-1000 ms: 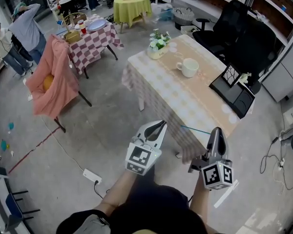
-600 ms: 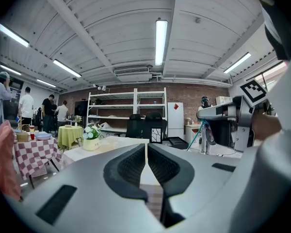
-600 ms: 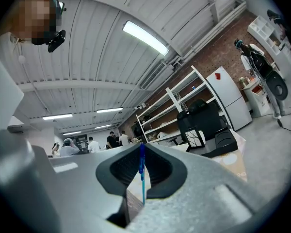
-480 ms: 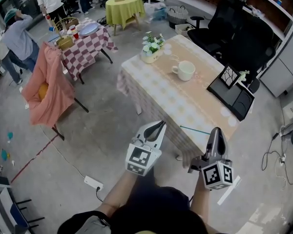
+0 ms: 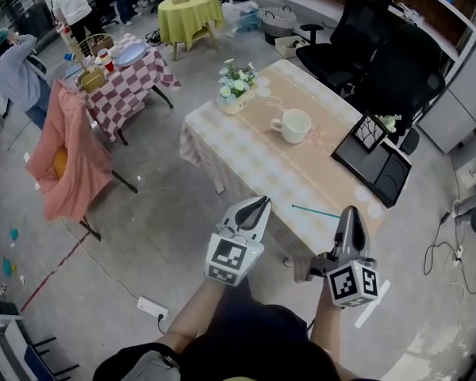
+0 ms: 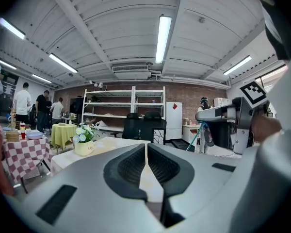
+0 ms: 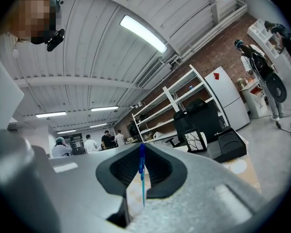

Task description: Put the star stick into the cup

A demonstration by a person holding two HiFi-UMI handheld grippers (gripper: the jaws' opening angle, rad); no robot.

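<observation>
My right gripper (image 5: 351,211) was shut tight on the thin blue star stick (image 5: 317,211). In the right gripper view the two jaws pinched it right at their tips. In the head view the stick poked out sideways to the left, over the near edge of the long table with the pale checked cloth (image 5: 222,145). I could not see a star on it, because the stick was too thin and small to tell which end had one. My left gripper (image 5: 262,202) had its jaws pressed together with nothing in them.

The round white cup with a handle (image 5: 293,125) stood upright near the middle of the table, well apart from the stick. A cream pot of white flowers (image 5: 234,95) sat near the far left corner. In the left gripper view it had a small dark mark on its side, too tiny to read. The marker cube (image 5: 354,282) on my right gripper had black and white squares, not words. My arms and body were cut off at the bottom of the head view
</observation>
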